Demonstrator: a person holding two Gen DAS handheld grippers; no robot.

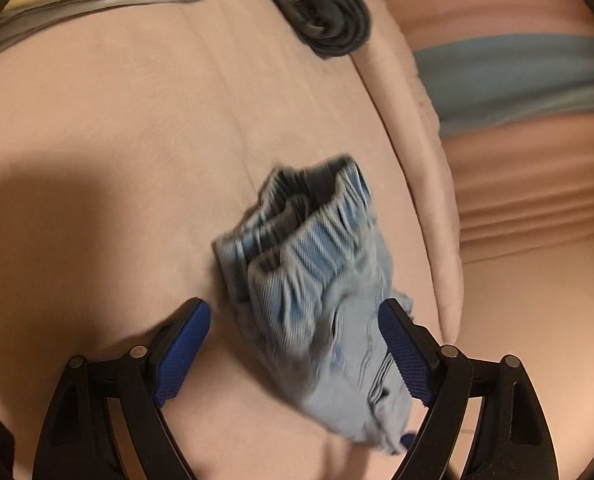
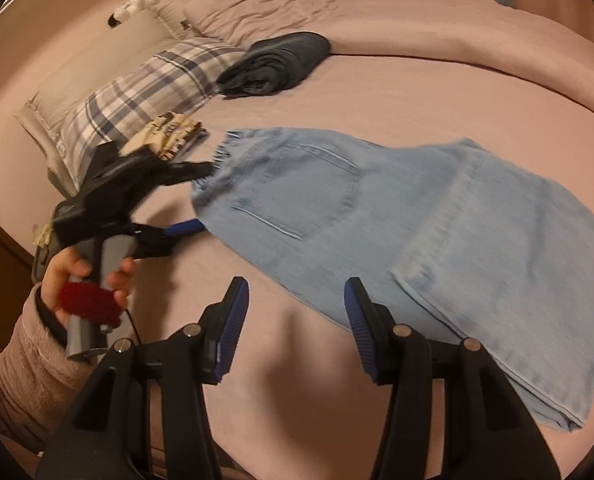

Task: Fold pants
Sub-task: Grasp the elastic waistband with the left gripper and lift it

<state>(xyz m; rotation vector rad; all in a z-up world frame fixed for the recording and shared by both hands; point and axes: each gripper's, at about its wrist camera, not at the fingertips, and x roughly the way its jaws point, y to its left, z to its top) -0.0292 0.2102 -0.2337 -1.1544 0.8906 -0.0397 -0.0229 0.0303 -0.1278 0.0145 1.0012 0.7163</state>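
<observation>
Light blue denim pants lie folded flat on the pink bed, back pocket up, waistband toward the left. In the left wrist view the bunched elastic waistband sits between the jaws. My left gripper is open around the waistband end, and it shows in the right wrist view at the pants' left edge, held by a hand. My right gripper is open and empty just above the bed, near the pants' front edge.
A folded dark garment lies farther back on the bed. A small folded patterned cloth sits near a plaid pillow at the left. The bed's edge with floor beyond runs along the right in the left wrist view.
</observation>
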